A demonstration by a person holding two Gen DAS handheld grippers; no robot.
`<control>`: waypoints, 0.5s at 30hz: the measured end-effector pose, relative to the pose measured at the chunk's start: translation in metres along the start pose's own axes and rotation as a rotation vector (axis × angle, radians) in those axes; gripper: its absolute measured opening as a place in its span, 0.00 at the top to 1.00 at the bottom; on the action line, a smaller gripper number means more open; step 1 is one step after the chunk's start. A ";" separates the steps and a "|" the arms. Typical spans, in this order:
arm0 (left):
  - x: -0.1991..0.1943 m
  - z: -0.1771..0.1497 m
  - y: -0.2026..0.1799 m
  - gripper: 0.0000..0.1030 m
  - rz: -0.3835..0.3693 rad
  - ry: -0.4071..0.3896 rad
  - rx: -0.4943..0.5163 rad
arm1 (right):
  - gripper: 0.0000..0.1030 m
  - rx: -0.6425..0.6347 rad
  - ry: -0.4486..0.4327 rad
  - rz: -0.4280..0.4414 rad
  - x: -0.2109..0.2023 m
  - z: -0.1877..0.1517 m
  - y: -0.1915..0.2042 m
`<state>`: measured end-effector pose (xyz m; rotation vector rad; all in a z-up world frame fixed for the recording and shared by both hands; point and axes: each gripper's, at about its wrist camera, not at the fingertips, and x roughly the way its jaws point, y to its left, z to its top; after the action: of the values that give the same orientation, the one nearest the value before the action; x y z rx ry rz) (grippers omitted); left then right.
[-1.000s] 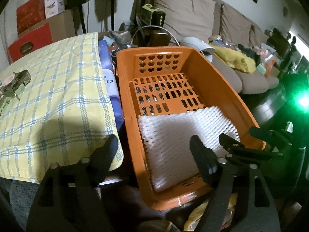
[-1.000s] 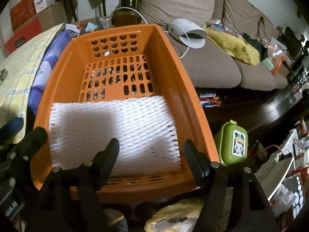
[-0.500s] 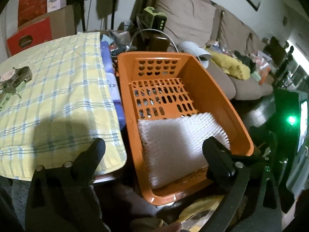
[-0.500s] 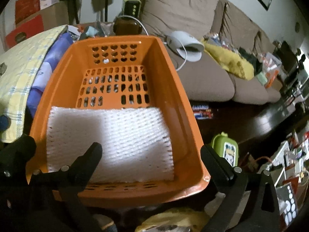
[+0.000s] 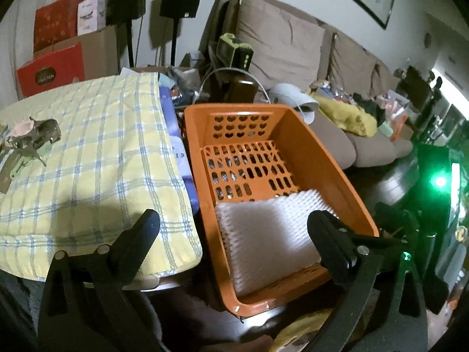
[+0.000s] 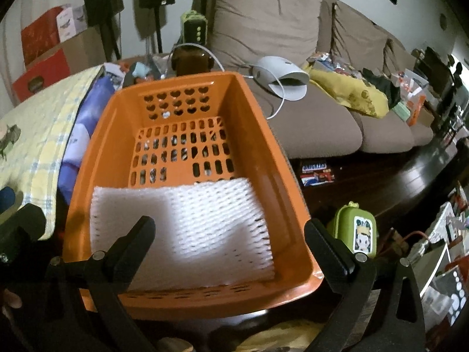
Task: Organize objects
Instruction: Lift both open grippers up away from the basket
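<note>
**Sorting barely begun: one foam sheet in the basket**

Looking across the scene, I see the sofa (image 6: 316, 123) loaded with loose clutter that I judge unsorted. Beside it the orange basket (image 5: 319, 158) holds only a white foam mesh sheet (image 6: 187, 228), lying flat at its near end; the far half is bare. Just left, the yellow plaid cloth (image 5: 88, 158) carries a small greenish object I cannot identify. A green case (image 6: 356, 231) sits right of the basket, outside it. My left gripper (image 5: 231, 223) and right gripper (image 6: 228, 228) both hover spread wide, pinching nothing. The floor beneath the basket is dark and unreadable.
</note>
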<state>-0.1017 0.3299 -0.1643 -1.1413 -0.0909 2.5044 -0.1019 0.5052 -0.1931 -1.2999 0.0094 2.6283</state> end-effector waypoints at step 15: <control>-0.014 0.005 0.003 0.02 0.016 -0.076 0.031 | 0.01 -0.008 -0.052 -0.043 -0.008 0.003 -0.001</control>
<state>-0.0976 0.3225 -0.1515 -1.0393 -0.0629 2.5540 -0.0992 0.5048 -0.1844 -1.2195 -0.0362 2.6279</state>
